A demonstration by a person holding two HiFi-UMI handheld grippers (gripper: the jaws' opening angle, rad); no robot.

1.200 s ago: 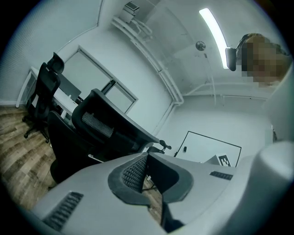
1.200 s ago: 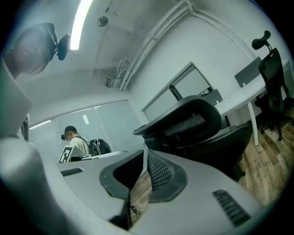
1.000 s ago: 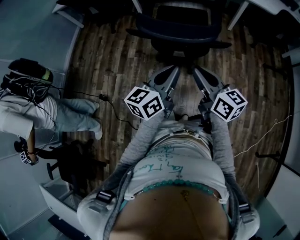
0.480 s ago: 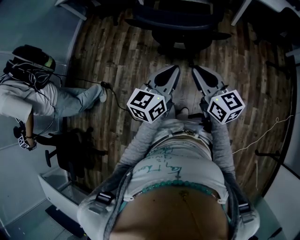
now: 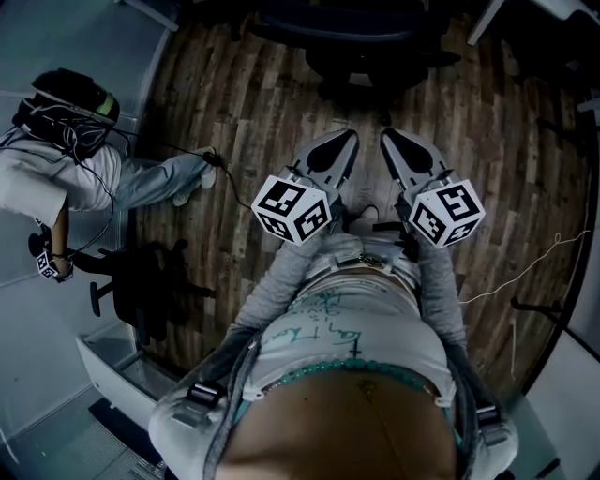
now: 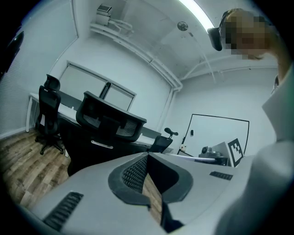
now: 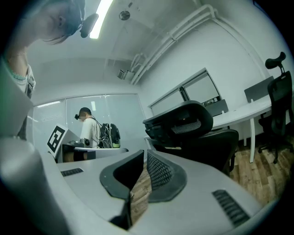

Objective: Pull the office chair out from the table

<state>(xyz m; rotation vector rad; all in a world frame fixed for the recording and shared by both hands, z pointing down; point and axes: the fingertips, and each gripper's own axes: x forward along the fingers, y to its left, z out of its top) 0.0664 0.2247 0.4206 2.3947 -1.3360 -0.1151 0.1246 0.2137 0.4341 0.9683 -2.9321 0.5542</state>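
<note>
The black office chair (image 5: 352, 42) stands at the top of the head view, on the wooden floor in front of the white table. My left gripper (image 5: 348, 139) and right gripper (image 5: 387, 138) point at it side by side and stop short of its base, touching nothing. Both are shut with nothing between the jaws. In the left gripper view the chair's mesh back (image 6: 110, 120) rises beyond the shut left gripper (image 6: 147, 157). In the right gripper view the chair (image 7: 183, 123) stands right of the shut right gripper (image 7: 143, 155).
A person with a backpack (image 5: 66, 155) stands at the left beside another dark chair (image 5: 141, 300), and a cable (image 5: 230, 202) trails over the floor. White table legs (image 5: 480, 26) show at the top right. A second office chair (image 6: 48, 114) stands at the table.
The chair and the floor have slid toward the top of the head view, so both grippers now lie farther from the chair. Both stay shut and empty.
</note>
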